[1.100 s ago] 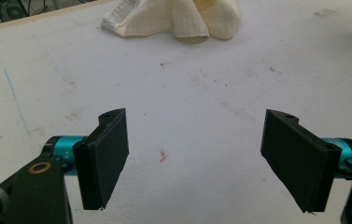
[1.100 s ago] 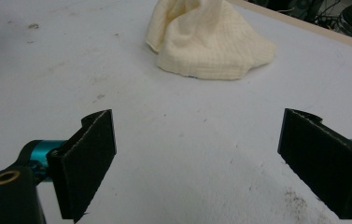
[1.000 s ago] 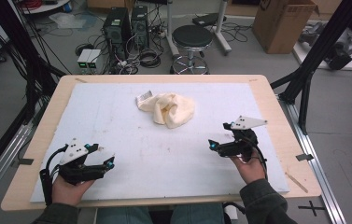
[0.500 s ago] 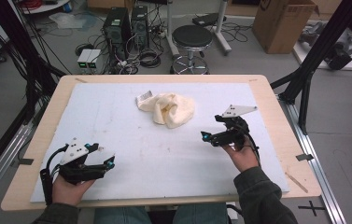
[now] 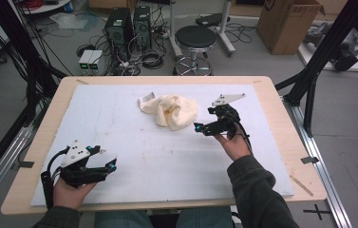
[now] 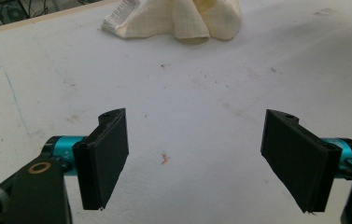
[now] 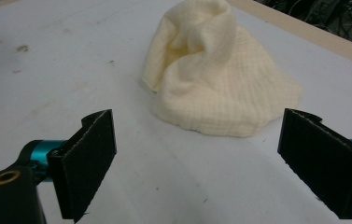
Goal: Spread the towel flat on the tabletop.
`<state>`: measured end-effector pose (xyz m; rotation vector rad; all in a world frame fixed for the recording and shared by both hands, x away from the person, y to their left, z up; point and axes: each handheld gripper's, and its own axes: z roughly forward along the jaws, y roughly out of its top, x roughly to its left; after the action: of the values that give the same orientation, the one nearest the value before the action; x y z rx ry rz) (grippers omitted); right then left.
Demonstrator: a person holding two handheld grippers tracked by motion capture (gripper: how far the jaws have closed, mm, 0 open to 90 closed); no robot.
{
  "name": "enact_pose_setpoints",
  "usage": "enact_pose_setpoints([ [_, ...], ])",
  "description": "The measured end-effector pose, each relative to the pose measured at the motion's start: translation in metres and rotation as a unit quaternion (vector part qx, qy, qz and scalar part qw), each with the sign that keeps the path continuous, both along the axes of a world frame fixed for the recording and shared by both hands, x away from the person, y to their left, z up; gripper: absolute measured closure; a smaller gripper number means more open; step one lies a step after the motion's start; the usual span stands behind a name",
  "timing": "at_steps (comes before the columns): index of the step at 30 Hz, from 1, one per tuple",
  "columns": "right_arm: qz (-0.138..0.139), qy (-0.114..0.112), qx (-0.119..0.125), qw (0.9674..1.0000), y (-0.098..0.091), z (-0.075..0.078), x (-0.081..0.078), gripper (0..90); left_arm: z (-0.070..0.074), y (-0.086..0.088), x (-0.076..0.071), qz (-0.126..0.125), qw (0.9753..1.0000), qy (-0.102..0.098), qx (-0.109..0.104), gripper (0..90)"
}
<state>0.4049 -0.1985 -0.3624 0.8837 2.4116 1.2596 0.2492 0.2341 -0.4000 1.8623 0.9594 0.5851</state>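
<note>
While the crumpled cloth (image 5: 171,110) lies near the far middle of the surface (image 5: 119,137), it is faced just ahead by the right gripper (image 5: 200,128), jaws spread and empty, and the left gripper (image 5: 112,166), likewise spread, is held well apart.

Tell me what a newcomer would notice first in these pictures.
First, the crumpled cream cloth, heaped in the far middle of the white mat with a white label at its left end. Next, the right gripper, open and close to the cloth's right side without touching it. The left gripper rests open at the near left, far from the cloth.
</note>
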Motion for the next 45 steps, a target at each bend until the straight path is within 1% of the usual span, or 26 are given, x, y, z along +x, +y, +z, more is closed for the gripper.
enact_pose_setpoints([
  [1,-0.002,0.0,-0.001,1.0,0.002,-0.001,0.002,10.7,0.0,0.0,0.0,0.0,1.0,-0.001,0.002,23.7],
  [2,-0.003,0.005,0.003,1.0,0.003,-0.002,0.005,10.7,0.0,0.0,0.0,0.001,1.0,-0.001,0.0,23.6],
  [5,-0.005,0.013,0.009,0.9999,0.006,-0.004,0.013,10.7,0.0,0.001,0.0,0.004,1.0,-0.001,-0.001,23.6],
  [8,-0.006,0.02,0.01,0.9997,0.011,-0.001,0.019,10.7,0.0,0.001,0.0,0.003,1.0,0.0,-0.001,23.6],
  [10,-0.006,0.016,0.009,0.9998,0.014,0.002,0.023,10.7,0.0,0.001,0.0,0.001,1.0,0.0,0.0,23.6],
  [11,-0.005,0.021,0.01,0.9997,0.016,0.004,0.024,10.7,0.0,0.001,0.0,0.001,1.0,0.001,0.0,23.6],
  [13,-0.006,0.017,0.007,0.9998,0.019,0.006,0.028,10.7,0.0,0.001,0.0,0.003,1.0,0.0,0.001,23.6],
  [15,-0.005,0.019,0.002,0.9998,0.023,0.008,0.033,10.9,0.0,0.002,0.0,0.004,1.0,0.0,-0.001,23.6],
  [18,-0.007,0.022,0.003,0.9997,0.028,0.011,0.039,10.9,0.0,0.002,0.0,0.005,1.0,0.0,-0.002,23.6],
  [20,-0.005,0.022,-0.003,0.9997,0.032,0.014,0.044,10.9,0.0,0.002,0.001,0.004,1.0,0.0,-0.001,23.5],
  [22,-0.008,0.019,-0.004,0.9998,0.036,0.016,0.046,11.2,0.0,0.003,0.001,0.004,1.0,-0.001,-0.001,23.5],
  [23,-0.005,0.019,-0.003,0.9998,0.038,0.017,0.048,11.2,0.0,0.003,0.001,0.004,1.0,-0.001,-0.002,23.5],
  [28,-0.005,0.02,-0.005,0.9998,0.051,0.019,0.056,11.2,0.0,0.004,0.001,0.005,1.0,0.001,-0.003,23.4],
  [29,-0.005,0.022,-0.003,0.9997,0.053,0.019,0.057,11.3,0.0,0.004,0.001,0.005,1.0,0.0,-0.004,23.4],
  [31,-0.003,0.021,0.0,0.9998,0.056,0.016,0.06,15.5,0.0,0.004,0.001,0.005,1.0,0.0,-0.004,23.4],
  [33,-0.004,0.025,-0.004,0.9997,0.059,0.013,0.062,15.5,0.0,0.004,0.001,0.005,1.0,-0.001,-0.003,23.4],
  [37,-0.004,0.039,0.0,0.9992,0.065,0.005,0.066,15.5,-0.001,0.004,0.002,0.006,1.0,0.0,-0.003,23.4],
  [40,-0.003,0.038,-0.003,0.9993,0.069,-0.001,0.069,15.6,-0.001,0.005,0.002,0.007,1.0,0.0,-0.003,23.4],
  [41,-0.006,0.044,-0.005,0.999,0.07,-0.002,0.07,15.8,-0.001,0.005,0.002,0.008,1.0,0.001,-0.004,23.4],
  [43,-0.007,0.046,-0.008,0.9989,0.072,-0.006,0.072,16.2,-0.001,0.005,0.002,0.008,1.0,0.001,-0.004,23.4],
  [45,-0.006,0.048,-0.007,0.9988,0.073,-0.009,0.074,19.2,-0.001,0.006,0.002,0.008,1.0,0.001,-0.003,23.4],
])
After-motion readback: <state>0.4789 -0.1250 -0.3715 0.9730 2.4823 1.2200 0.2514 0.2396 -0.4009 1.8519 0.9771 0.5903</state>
